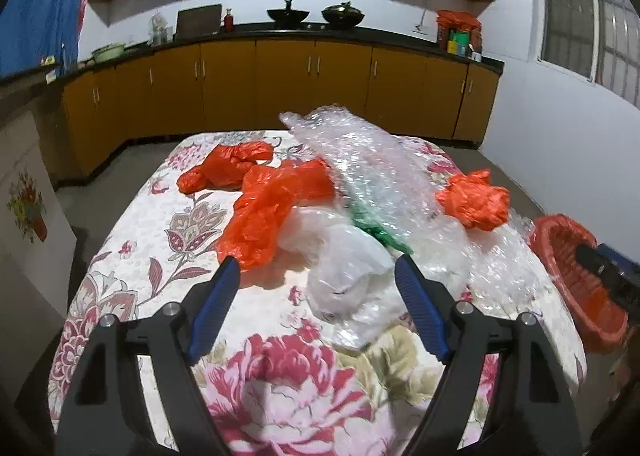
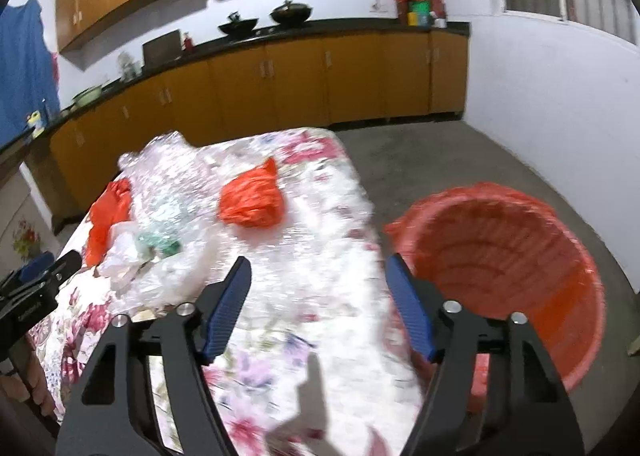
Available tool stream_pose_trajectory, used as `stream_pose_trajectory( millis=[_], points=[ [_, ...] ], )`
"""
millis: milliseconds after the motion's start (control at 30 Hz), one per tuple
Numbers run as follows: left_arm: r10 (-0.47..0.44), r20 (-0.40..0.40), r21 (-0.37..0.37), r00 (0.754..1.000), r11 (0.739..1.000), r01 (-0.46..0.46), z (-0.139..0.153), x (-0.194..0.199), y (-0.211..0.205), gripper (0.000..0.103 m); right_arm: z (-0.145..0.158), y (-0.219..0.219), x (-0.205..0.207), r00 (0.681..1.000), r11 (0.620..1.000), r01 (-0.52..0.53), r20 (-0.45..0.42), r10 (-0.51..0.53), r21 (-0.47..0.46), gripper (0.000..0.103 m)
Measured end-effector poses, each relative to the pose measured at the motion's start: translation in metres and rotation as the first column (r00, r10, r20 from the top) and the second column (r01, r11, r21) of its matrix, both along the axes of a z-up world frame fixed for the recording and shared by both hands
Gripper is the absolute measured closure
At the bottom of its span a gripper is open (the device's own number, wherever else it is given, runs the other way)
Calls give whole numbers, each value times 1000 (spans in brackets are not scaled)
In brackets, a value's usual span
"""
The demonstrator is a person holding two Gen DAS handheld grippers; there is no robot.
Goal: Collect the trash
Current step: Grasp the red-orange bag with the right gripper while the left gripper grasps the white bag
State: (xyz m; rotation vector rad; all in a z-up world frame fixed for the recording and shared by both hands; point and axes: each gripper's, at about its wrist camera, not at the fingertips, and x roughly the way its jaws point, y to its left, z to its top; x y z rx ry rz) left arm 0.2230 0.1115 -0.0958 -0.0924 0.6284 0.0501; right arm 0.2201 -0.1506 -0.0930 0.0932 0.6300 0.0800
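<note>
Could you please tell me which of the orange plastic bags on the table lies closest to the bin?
The crumpled orange bag lying alone on the bubble wrap, nearest the bin; the other orange bags sit together on the table's far side.

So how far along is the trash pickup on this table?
Early, by the look of it. Done: nothing visible in the red-lined bin. In hand: nothing; left gripper and right gripper are both open and empty. Left: the orange bags, the bubble wrap and the white bag on the table.
</note>
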Motion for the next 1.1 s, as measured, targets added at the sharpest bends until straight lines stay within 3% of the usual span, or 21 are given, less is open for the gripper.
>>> stream_pose_trajectory(
  millis=[333, 567, 667, 767, 933, 1100],
  points=[
    [-36, -54, -18, 998, 999, 35, -18, 38, -6, 30, 5, 36, 53, 999, 999, -43, 26, 43, 3, 39],
    [-59, -138, -96, 989, 994, 46, -38, 60, -3, 41, -10, 49, 98, 997, 997, -64, -36, 66, 42, 40],
    [-71, -166, -122, 984, 991, 51, -46, 65, -3, 48, -19, 57, 110, 994, 996, -87, -69, 88, 23, 43],
    [-84, -181, -147, 980, 987, 57, -52, 68, -1, 58, -28, 62, 116, 989, 994, -110, -100, 110, 9, 53],
    [-117, -179, -168, 977, 982, 86, -54, 69, -2, 83, -33, 63, 113, 984, 990, -138, -112, 138, 11, 68],
    [-142, -151, -161, 978, 980, 118, -49, 65, -5, 92, -32, 57, 107, 985, 990, -135, -103, 137, 33, 76]
  ],
)
